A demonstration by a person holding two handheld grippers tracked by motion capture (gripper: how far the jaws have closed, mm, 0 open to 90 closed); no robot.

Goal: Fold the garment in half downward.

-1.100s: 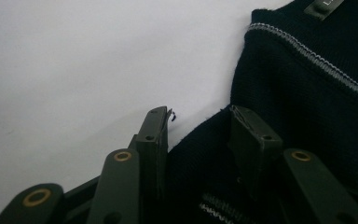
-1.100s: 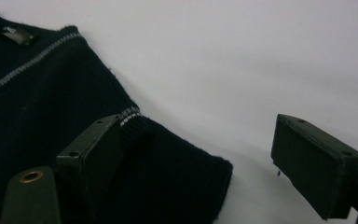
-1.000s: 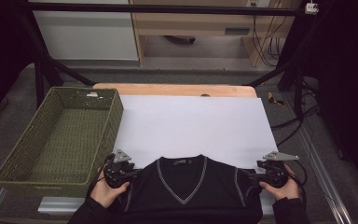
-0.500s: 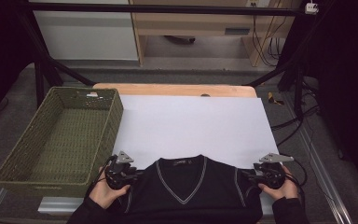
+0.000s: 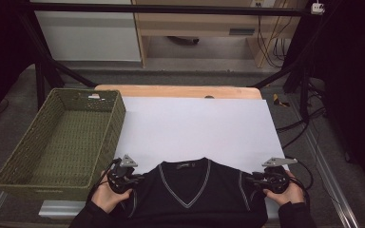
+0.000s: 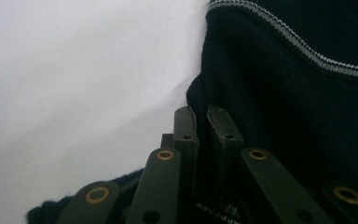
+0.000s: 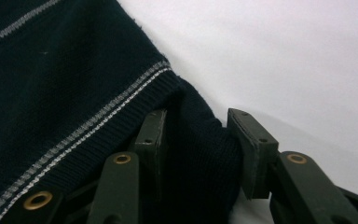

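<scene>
A black V-neck knit vest [image 5: 195,199] with grey trim lies flat at the near edge of the white sheet [image 5: 195,128]. My left gripper [image 5: 135,179] is at its left shoulder. In the left gripper view the jaws [image 6: 201,116] have just been closing and stand almost together, with a thin fold of the vest [image 6: 284,116] pinched between them. My right gripper [image 5: 252,180] is at the right shoulder. Its jaws [image 7: 196,121] have just been closing too, and a thick bunch of the vest [image 7: 51,93] fills the gap and touches both pads.
A green woven basket [image 5: 119,118] stands to the left of the sheet, close to my left hand. The wooden table edge [image 5: 171,90] shows beyond the sheet. Black frame bars and cables run along the right side and the back.
The right gripper has crept a little inward onto the vest's shoulder. The left hand has kept its place, and the vest lies as before.
</scene>
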